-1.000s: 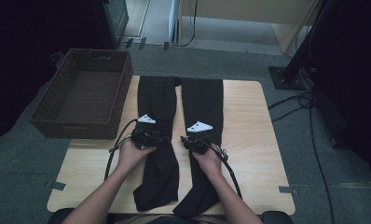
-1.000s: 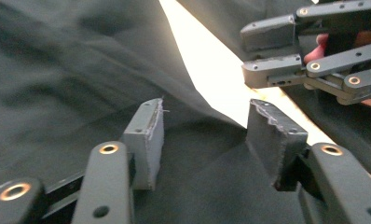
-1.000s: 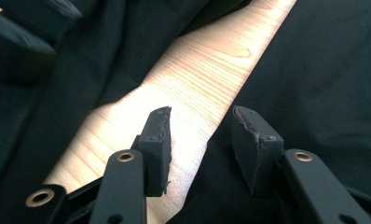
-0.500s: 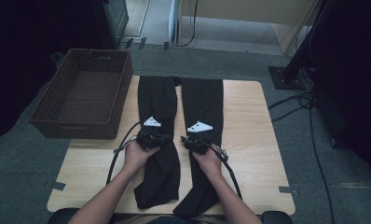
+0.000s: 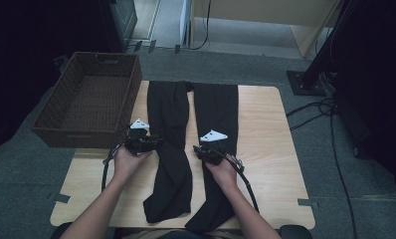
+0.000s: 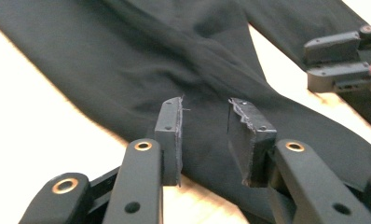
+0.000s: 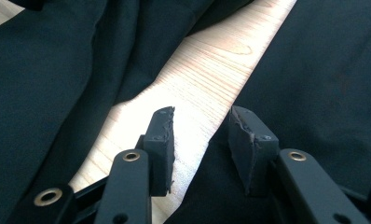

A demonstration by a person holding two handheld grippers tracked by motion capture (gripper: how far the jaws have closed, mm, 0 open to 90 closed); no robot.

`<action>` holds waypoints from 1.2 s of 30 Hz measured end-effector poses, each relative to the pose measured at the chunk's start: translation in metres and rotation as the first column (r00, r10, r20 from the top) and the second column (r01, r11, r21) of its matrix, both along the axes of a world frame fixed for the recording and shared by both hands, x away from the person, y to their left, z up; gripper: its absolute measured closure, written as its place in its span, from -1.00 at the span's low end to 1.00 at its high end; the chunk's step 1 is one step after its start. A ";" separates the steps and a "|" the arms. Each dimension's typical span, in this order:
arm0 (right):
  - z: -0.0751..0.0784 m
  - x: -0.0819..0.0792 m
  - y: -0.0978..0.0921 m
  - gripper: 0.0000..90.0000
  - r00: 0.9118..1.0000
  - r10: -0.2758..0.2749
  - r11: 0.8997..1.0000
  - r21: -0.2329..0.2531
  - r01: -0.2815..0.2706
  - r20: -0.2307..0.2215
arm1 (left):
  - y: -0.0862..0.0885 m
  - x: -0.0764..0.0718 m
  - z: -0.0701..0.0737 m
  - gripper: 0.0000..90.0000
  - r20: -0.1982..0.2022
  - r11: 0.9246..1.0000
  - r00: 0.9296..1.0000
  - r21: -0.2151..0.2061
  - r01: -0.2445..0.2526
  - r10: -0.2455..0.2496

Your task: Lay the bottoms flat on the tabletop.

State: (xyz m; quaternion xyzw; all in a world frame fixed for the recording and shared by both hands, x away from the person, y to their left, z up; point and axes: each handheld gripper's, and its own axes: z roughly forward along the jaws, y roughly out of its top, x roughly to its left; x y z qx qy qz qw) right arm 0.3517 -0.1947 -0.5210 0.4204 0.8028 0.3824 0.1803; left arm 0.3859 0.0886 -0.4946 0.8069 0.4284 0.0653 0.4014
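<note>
Lying flat along the table, the trousers run lengthwise away from the person, waist at the far edge and both leg ends at the near edge, the two legs side by side with a strip of bare wood between them. A basket sits off the table's far left corner, apart from the cloth. The left gripper hovers at the outer edge of the left leg about midway down, its jaws parted and holding nothing; its own view looks across the dark fabric with the cloth edge just under the pads. The right gripper sits at the inner edge of the right leg, beside the gap, jaws likewise spread and unladen, straddling the line where wood meets cloth. Each hand is nearest its own leg, so a pinch would likely come sideways onto those edges, across the long axis rather than along it.
</note>
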 end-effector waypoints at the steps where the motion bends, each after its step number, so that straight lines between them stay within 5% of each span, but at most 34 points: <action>1: 0.000 0.000 0.000 0.35 1.000 0.003 1.000 -0.002 -0.003 0.002 | 0.001 0.001 -0.001 0.39 -0.005 1.000 1.000 0.008 -0.004 0.004; 8: 0.000 0.000 0.000 0.29 1.000 0.008 1.000 0.001 -0.008 -0.001 | -0.004 0.002 -0.014 0.35 -0.011 0.998 0.999 0.061 0.036 -0.035; 21: 0.004 -0.001 -0.003 0.23 1.000 0.011 1.000 0.015 -0.011 -0.003 | -0.008 -0.004 -0.015 0.39 0.019 0.995 0.998 0.083 0.060 -0.062; 25: 0.010 -0.002 -0.022 0.12 0.995 -0.071 0.997 -0.012 0.072 0.067 | -0.010 -0.008 -0.015 0.39 0.036 0.994 0.997 0.092 0.061 -0.064; 27: 0.007 0.002 -0.031 0.09 0.992 -0.117 0.993 -0.016 0.118 0.047 | -0.009 -0.007 -0.015 0.41 0.031 0.994 0.998 0.090 0.059 -0.062; 31: 0.000 0.007 -0.037 0.09 0.992 -0.128 0.992 -0.014 0.128 0.006 | -0.008 -0.008 -0.016 0.42 0.032 0.995 0.998 0.079 0.056 -0.059; 34: 0.000 0.007 -0.036 0.24 0.992 -0.124 0.992 -0.014 0.124 0.006 | -0.008 -0.007 -0.016 0.41 0.027 0.996 0.998 0.072 0.049 -0.051; 36: 0.000 0.006 -0.036 0.68 0.994 -0.112 0.994 -0.014 0.112 0.015 | -0.008 -0.005 -0.014 0.38 -0.004 0.997 0.999 0.061 0.045 -0.045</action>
